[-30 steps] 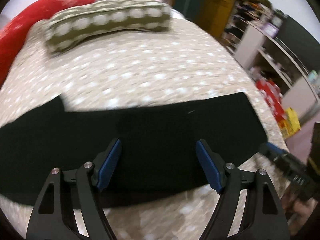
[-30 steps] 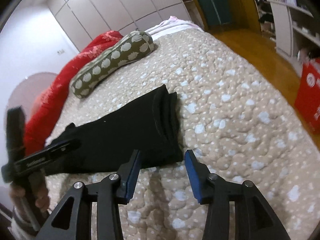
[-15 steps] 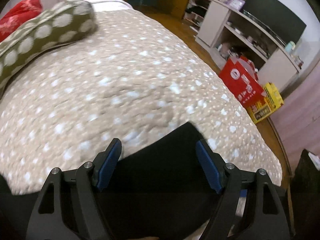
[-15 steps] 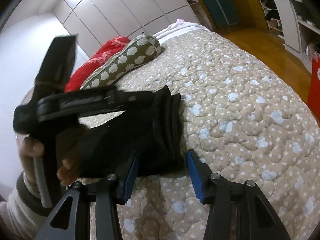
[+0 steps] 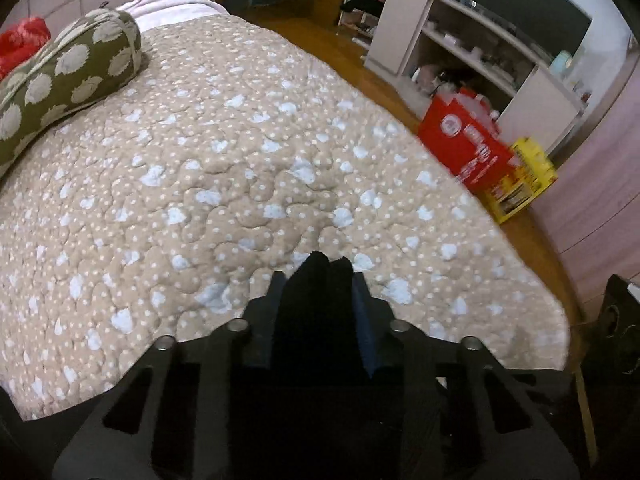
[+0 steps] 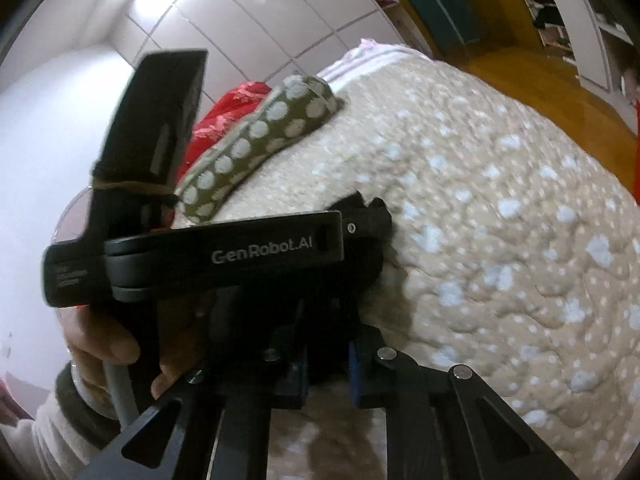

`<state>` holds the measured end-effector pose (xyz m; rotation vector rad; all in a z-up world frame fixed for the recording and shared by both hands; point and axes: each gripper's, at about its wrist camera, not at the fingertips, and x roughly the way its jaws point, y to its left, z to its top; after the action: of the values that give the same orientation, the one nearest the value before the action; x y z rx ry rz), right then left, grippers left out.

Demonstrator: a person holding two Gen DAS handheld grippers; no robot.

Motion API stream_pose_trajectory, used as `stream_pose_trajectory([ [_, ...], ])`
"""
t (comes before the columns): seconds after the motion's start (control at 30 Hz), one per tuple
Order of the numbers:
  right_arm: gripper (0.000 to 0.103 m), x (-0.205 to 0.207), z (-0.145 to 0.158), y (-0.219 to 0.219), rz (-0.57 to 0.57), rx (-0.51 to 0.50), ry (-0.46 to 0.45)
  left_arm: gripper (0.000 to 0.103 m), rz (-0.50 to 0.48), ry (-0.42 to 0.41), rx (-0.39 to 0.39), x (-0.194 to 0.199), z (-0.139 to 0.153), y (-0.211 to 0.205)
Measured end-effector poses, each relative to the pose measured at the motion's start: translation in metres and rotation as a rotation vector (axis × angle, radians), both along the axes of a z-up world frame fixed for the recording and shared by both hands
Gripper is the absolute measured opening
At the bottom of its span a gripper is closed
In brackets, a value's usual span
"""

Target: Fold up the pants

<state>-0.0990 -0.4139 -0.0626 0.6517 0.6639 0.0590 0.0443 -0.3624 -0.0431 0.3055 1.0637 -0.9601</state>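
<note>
The black pants (image 5: 316, 312) are bunched between the fingers of my left gripper (image 5: 318, 280), which is shut on their end above the beige spotted quilt (image 5: 240, 152). In the right wrist view the pants (image 6: 360, 264) lie dark on the quilt (image 6: 500, 240) right in front of my right gripper (image 6: 326, 364), whose blue pads (image 6: 356, 372) are close together with black cloth between them. The left gripper's body (image 6: 224, 256), held in a hand, crosses just above the right one and hides most of the pants.
A green spotted bolster (image 5: 60, 80) and a red blanket (image 5: 24, 36) lie at the bed's far left. Off the bed's right edge stand a red box (image 5: 464, 148), a yellow box (image 5: 520, 184) and white shelves (image 5: 460, 40) on a wooden floor.
Both grippers have closed on the pants. The left gripper has swung right and now sits directly over the right one, at the pants' right end.
</note>
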Motion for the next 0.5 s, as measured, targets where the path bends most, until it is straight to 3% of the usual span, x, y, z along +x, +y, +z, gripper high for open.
stream_pose_trajectory([
  [0.1,0.014,0.003,0.024,0.012,0.030,-0.016,-0.046,0.026,0.020,0.019,-0.079,0.007,0.028,0.023],
  [0.3,0.013,0.031,0.080,0.068,0.175,-0.074,-0.159,0.026,0.107,-0.093,-0.163,0.021,0.090,0.099],
  [0.4,0.013,0.053,0.089,0.110,0.267,-0.082,-0.180,0.026,0.196,-0.112,-0.177,0.031,0.098,0.151],
  [0.5,0.013,0.076,0.078,0.151,0.349,-0.079,-0.162,0.026,0.304,-0.128,-0.143,0.041,0.084,0.207],
])
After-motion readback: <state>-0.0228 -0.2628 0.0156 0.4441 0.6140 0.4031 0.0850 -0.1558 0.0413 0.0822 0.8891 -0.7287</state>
